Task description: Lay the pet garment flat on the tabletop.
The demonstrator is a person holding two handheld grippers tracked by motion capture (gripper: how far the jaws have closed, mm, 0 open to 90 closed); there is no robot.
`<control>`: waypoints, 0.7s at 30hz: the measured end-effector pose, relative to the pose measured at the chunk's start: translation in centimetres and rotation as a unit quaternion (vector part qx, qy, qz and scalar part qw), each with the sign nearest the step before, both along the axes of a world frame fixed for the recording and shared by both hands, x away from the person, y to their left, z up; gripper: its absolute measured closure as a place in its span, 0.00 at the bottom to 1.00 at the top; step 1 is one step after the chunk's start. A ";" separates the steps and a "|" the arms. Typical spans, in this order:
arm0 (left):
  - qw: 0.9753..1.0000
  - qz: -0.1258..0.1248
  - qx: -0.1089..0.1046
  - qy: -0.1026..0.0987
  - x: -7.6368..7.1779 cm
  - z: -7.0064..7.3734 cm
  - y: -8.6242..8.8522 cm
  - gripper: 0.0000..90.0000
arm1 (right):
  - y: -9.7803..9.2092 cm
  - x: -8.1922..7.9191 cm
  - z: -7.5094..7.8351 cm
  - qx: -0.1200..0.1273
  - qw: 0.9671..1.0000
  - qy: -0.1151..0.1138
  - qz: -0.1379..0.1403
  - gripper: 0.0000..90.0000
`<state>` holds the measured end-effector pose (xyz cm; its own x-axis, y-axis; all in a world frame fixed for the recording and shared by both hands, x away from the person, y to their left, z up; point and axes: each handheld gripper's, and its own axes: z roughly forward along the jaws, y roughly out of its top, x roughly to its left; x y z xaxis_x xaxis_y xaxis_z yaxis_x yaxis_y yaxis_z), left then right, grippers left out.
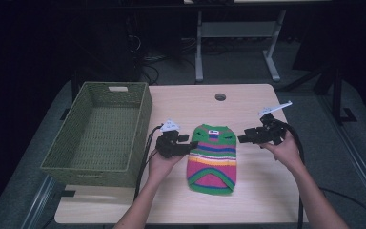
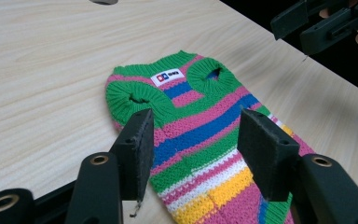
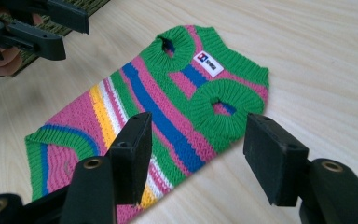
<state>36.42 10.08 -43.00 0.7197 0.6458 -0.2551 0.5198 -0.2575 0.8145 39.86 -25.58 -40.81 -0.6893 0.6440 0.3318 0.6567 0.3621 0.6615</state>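
A small striped knit sweater (image 1: 213, 158) in green, pink, blue, yellow and white lies flat on the wooden table (image 1: 262, 200), its white label toward the far side. My left gripper (image 1: 192, 144) hovers at the sweater's left edge, open and empty. The sweater (image 2: 200, 130) lies under and beyond its spread jaws. My right gripper (image 1: 241, 139) is held at the sweater's upper right edge, also open and empty, and the sweater (image 3: 168, 107) with its two green armholes lies just past its jaws. The right gripper (image 2: 307, 23) and the left gripper (image 3: 37, 28) each appear in the other's view.
A green woven basket (image 1: 140, 129) stands empty on the table's left side, close to my left hand. A round cable hole (image 1: 220, 97) sits near the far edge. Black cables trail from both grippers. Bare wood lies right of and in front of the sweater.
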 end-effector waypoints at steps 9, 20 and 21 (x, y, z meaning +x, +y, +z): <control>1.000 -0.022 -0.013 0.009 -0.6 0.3 0.1 0.41 | -0.8 -0.9 -0.5 0.016 1.000 0.013 0.024 0.45; 0.999 -0.044 -0.011 0.019 -1.8 0.3 0.2 0.33 | -1.9 -2.3 -1.0 0.028 0.999 0.009 0.035 0.44; 0.999 -0.046 -0.011 0.018 -1.9 0.3 0.3 0.33 | -2.0 -2.4 -1.0 0.029 0.999 0.011 0.035 0.44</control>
<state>34.56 10.36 -42.69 0.7654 0.5719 -0.2951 0.5241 -0.2877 0.8016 37.44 -27.55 -41.84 -0.7237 0.5737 0.3834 0.6463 0.3687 0.6681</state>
